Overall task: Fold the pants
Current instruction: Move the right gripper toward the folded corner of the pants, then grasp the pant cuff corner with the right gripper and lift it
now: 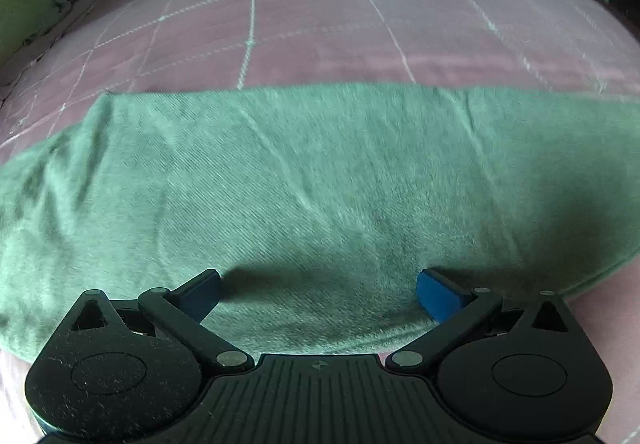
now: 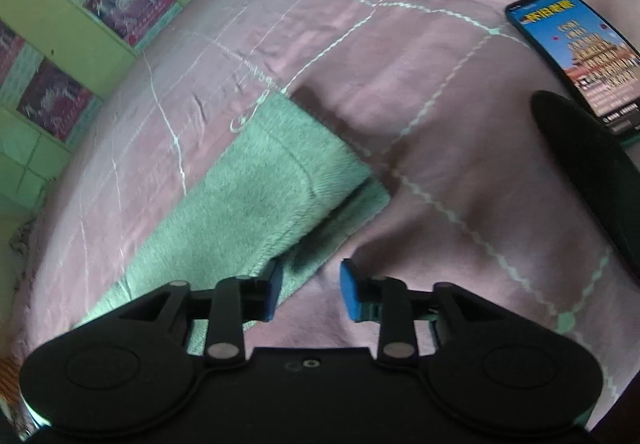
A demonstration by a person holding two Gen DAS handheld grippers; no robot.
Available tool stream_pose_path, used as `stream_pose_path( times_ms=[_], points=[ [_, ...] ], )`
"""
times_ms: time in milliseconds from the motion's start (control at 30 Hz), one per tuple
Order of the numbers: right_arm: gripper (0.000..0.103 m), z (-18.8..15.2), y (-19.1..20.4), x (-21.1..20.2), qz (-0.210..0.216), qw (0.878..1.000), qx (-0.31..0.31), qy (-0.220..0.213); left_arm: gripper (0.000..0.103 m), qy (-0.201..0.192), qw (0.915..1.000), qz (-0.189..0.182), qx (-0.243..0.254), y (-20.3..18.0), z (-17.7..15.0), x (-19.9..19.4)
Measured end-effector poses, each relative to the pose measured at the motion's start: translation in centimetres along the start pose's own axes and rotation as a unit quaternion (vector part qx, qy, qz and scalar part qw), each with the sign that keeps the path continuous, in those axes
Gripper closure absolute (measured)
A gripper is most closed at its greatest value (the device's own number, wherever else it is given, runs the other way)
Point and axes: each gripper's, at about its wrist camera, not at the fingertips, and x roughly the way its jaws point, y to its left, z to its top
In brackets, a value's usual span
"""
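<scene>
Green fleecy pants [image 1: 304,180] lie flat across the middle of the left wrist view, a wide band running from the left edge to the right edge, on a pink bedspread [image 1: 320,24] with a pale stitched grid. A few shallow creases run diagonally through the fabric.

Left gripper [image 1: 318,294]: jaws spread wide, blue pads hovering over the near edge of the pants, nothing between them.

Right wrist view: pants [image 2: 256,200] show as a folded strip running from lower left up to centre, two layers visible at the squared end. Right gripper [image 2: 308,294]: jaws partly apart, not gripping; the left pad sits over the strip's edge, the right pad over bare bedspread [image 2: 440,84]. Whether the left pad touches the cloth, can't tell.

No containers in either view.

Surroundings: phone [image 2: 576,56] with its screen lit, lying on the bedspread at upper right. Dark rounded object [image 2: 592,172] just below it at the right edge, unidentifiable. Green cabinet [image 2: 60,16] with patterned panels at upper left. Both are well apart from the pants.
</scene>
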Motion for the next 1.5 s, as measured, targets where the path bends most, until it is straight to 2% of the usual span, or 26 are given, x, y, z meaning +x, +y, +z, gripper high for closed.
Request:
stream_pose_path(
  times_ms=[200, 333, 400, 467, 667, 733, 800, 1000, 1033, 1067, 1100, 1133, 1233, 1267, 1300, 1400, 1433, 1500],
  points=[
    [0.058, 0.9, -0.9, 0.8, 0.037, 0.998, 0.056, -0.007, 0.0, -0.002, 1.0, -0.002, -0.002, 0.3, -0.2, 0.0],
    [0.055, 0.7, -0.9, 0.9, 0.036, 0.998, 0.059, -0.009, 0.0, -0.006, 1.0, 0.002, 0.0, 0.1, -0.3, 0.0],
    [0.043, 0.6, -1.1, 0.5, 0.042, 0.997, 0.068, -0.018, 0.0, -0.008, 1.0, 0.002, 0.003, 0.1, -0.4, -0.1],
    [0.038, 0.4, -1.2, 0.2, 0.036, 0.997, 0.066, -0.029, 0.0, -0.008, 0.9999, 0.004, 0.004, 0.0, -0.4, -0.1],
    [0.039, 1.1, -0.2, 1.9, 0.031, 0.997, 0.068, -0.026, 0.0, -0.008, 0.9999, 0.003, 0.007, 0.1, -0.4, -0.2],
    [0.037, 1.1, -0.1, 1.5, 0.04, 0.996, 0.074, -0.025, 0.0, -0.005, 1.0, -0.002, 0.007, 0.3, -0.3, -0.1],
    [0.031, 0.6, -0.6, 0.7, 0.041, 0.997, 0.063, -0.032, 0.0, -0.008, 0.9999, 0.0, 0.011, 0.2, -0.3, 0.0],
    [0.031, -0.5, -2.1, 0.1, 0.052, 0.996, 0.072, -0.019, 0.0, -0.015, 0.9998, 0.004, 0.009, 0.0, -0.5, -0.1],
    [0.033, -0.5, -1.8, 0.4, 0.047, 0.997, 0.065, -0.02, 0.0, -0.015, 0.9998, 0.004, 0.01, 0.0, -0.5, -0.1],
    [0.039, -0.4, -1.4, 0.8, 0.04, 0.997, 0.058, -0.022, 0.0, -0.015, 0.9998, 0.004, 0.009, 0.0, -0.5, -0.1],
    [0.053, -0.2, -0.8, 1.2, 0.035, 0.998, 0.05, -0.026, 0.0, -0.015, 0.9998, 0.004, 0.01, 0.0, -0.5, -0.1],
    [0.061, 0.0, -0.3, 1.7, 0.031, 0.998, 0.044, -0.029, 0.0, -0.015, 0.9998, 0.004, 0.01, 0.0, -0.5, -0.1],
    [0.078, 1.0, 0.9, 2.9, 0.013, 0.999, 0.032, -0.038, 0.0, -0.016, 0.9998, 0.007, 0.011, -0.1, -0.6, -0.1],
    [0.088, 1.2, 1.2, 3.3, 0.008, 0.999, 0.029, -0.039, 0.0, -0.017, 0.9997, 0.011, 0.014, -0.2, -0.6, -0.1],
    [0.093, 1.3, 1.3, 3.3, 0.01, 0.999, 0.031, -0.041, 0.0, -0.017, 0.9996, 0.017, 0.016, -0.5, -0.7, -0.2],
    [0.093, 0.5, 2.0, 1.3, 0.036, 0.997, 0.016, -0.072, 0.0, -0.02, 0.9988, 0.04, 0.019, -1.4, -0.8, -0.2],
    [0.093, 0.4, 2.7, 1.1, 0.025, 0.997, -0.008, -0.077, 0.0, -0.019, 0.9983, 0.048, 0.027, -1.8, -0.7, -0.2],
    [0.094, 0.5, 3.4, 2.0, -0.019, 0.998, -0.03, -0.051, 0.0, -0.011, 0.9976, 0.052, 0.045, -2.2, -0.1, -0.3]
  ],
)
